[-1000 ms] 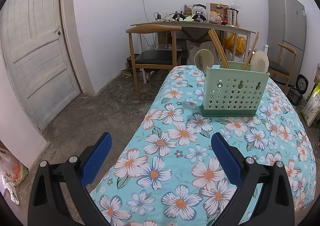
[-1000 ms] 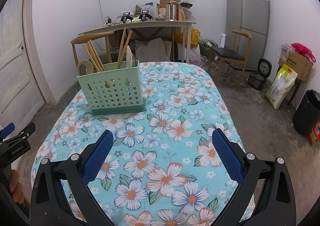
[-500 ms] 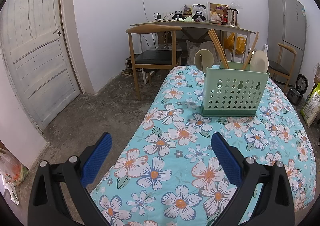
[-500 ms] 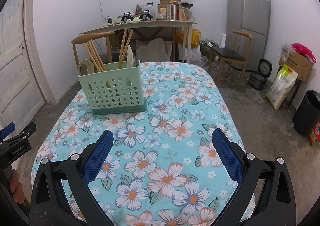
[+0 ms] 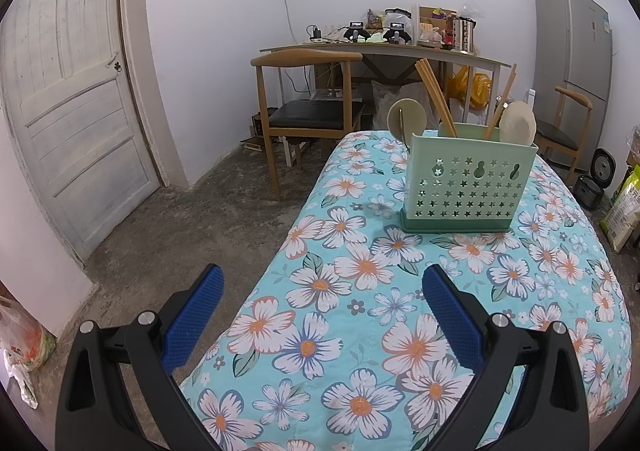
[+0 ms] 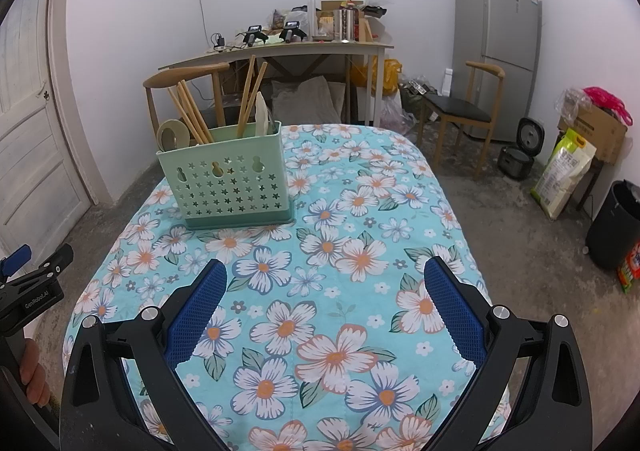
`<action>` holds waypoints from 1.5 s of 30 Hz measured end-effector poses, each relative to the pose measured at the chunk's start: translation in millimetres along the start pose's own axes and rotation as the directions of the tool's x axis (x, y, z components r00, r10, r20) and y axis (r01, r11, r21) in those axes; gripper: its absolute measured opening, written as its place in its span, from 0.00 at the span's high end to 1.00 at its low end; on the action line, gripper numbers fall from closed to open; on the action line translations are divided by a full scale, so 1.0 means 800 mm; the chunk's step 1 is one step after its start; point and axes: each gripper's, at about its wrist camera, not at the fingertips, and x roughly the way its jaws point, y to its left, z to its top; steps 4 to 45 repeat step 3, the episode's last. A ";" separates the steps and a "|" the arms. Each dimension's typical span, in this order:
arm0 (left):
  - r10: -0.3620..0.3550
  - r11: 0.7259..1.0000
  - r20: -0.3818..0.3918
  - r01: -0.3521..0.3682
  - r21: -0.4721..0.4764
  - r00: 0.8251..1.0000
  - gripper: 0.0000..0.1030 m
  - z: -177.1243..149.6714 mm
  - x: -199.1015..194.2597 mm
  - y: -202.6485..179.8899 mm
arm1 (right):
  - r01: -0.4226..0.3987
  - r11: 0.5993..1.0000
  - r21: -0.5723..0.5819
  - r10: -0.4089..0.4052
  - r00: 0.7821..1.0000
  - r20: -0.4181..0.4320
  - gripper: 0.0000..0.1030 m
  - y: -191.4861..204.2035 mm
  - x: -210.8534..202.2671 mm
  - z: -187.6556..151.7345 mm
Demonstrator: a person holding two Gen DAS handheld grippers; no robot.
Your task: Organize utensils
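Mint-green plastic utensil holder (image 6: 226, 181), punched with star holes, stands on the floral tablecloth (image 6: 340, 251) ahead of both sets of fingers, holding wooden chopsticks (image 6: 190, 115) and pale spoons (image 5: 519, 123). Left gripper (image 5: 322, 309) and right gripper (image 6: 326, 307) hover spread wide, empty. Nothing lies loose; approach slowly, avoiding tipping it.

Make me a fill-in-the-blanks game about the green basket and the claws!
1. The green basket stands on a tablecloth printed with ____.
2. The holes in the basket's front are mostly shaped like ____.
3. Both the left claw and the right claw are ____ and hold nothing.
4. The wooden chopsticks stand ____ the basket.

Answers: flowers; stars; open; inside
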 end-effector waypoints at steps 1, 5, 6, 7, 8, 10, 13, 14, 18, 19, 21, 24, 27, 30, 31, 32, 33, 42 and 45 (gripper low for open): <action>-0.001 1.000 0.000 0.001 0.000 1.000 0.05 0.000 0.000 0.000 | 0.000 1.000 0.001 0.000 1.000 0.000 0.08 0.001 0.000 0.000; -0.001 1.000 -0.003 0.001 -0.004 1.000 0.05 0.000 -0.001 0.000 | -0.001 1.000 0.001 0.001 1.000 0.000 0.08 0.000 0.000 0.000; -0.001 1.000 -0.003 0.001 -0.004 1.000 0.05 0.000 -0.001 0.000 | -0.001 1.000 0.001 0.001 1.000 0.000 0.08 0.000 0.000 0.000; -0.001 1.000 -0.003 0.001 -0.004 1.000 0.05 0.000 -0.001 0.000 | -0.001 1.000 0.001 0.001 1.000 0.000 0.08 0.000 0.000 0.000; -0.001 1.000 -0.003 0.001 -0.004 1.000 0.05 0.000 -0.001 0.000 | -0.001 1.000 0.001 0.001 1.000 0.000 0.08 0.000 0.000 0.000; -0.001 1.000 -0.003 0.001 -0.004 1.000 0.05 0.000 -0.001 0.000 | -0.001 1.000 0.001 0.001 1.000 0.000 0.08 0.000 0.000 0.000; -0.001 1.000 -0.003 0.001 -0.004 1.000 0.05 0.000 -0.001 0.000 | -0.001 1.000 0.001 0.001 1.000 0.000 0.08 0.000 0.000 0.000; -0.001 1.000 -0.003 0.001 -0.004 1.000 0.05 0.000 -0.001 0.000 | -0.001 1.000 0.001 0.001 1.000 0.000 0.08 0.000 0.000 0.000; -0.001 1.000 -0.003 0.001 -0.004 1.000 0.05 0.000 -0.001 0.000 | -0.001 1.000 0.001 0.001 1.000 0.000 0.08 0.000 0.000 0.000; -0.001 1.000 -0.003 0.001 -0.004 1.000 0.05 0.000 -0.001 0.000 | -0.001 1.000 0.001 0.001 1.000 0.000 0.08 0.000 0.000 0.000; -0.001 1.000 -0.003 0.001 -0.004 1.000 0.05 0.000 -0.001 0.000 | -0.001 1.000 0.001 0.001 1.000 0.000 0.08 0.000 0.000 0.000; -0.001 1.000 -0.003 0.001 -0.004 1.000 0.05 0.000 -0.001 0.000 | -0.001 1.000 0.001 0.001 1.000 0.000 0.08 0.000 0.000 0.000; -0.001 1.000 -0.003 0.001 -0.004 1.000 0.05 0.000 -0.001 0.000 | -0.001 1.000 0.001 0.001 1.000 0.000 0.08 0.000 0.000 0.000; -0.001 1.000 -0.003 0.001 -0.004 1.000 0.05 0.000 -0.001 0.000 | -0.001 1.000 0.001 0.001 1.000 0.000 0.08 0.000 0.000 0.000; -0.001 1.000 -0.003 0.001 -0.004 1.000 0.05 0.000 -0.001 0.000 | -0.001 1.000 0.001 0.001 1.000 0.000 0.08 0.000 0.000 0.000; -0.001 1.000 -0.003 0.001 -0.004 1.000 0.05 0.000 -0.001 0.000 | -0.001 1.000 0.001 0.001 1.000 0.000 0.08 0.000 0.000 0.000; -0.001 1.000 -0.003 0.001 -0.004 1.000 0.05 0.000 -0.001 0.000 | -0.001 1.000 0.001 0.001 1.000 0.000 0.08 0.000 0.000 0.000; -0.001 1.000 -0.003 0.001 -0.004 1.000 0.05 0.000 -0.001 0.000 | -0.001 1.000 0.001 0.001 1.000 0.000 0.08 0.000 0.000 0.000; -0.001 1.000 -0.003 0.001 -0.004 1.000 0.05 0.000 -0.001 0.000 | -0.001 1.000 0.001 0.001 1.000 0.000 0.08 0.000 0.000 0.000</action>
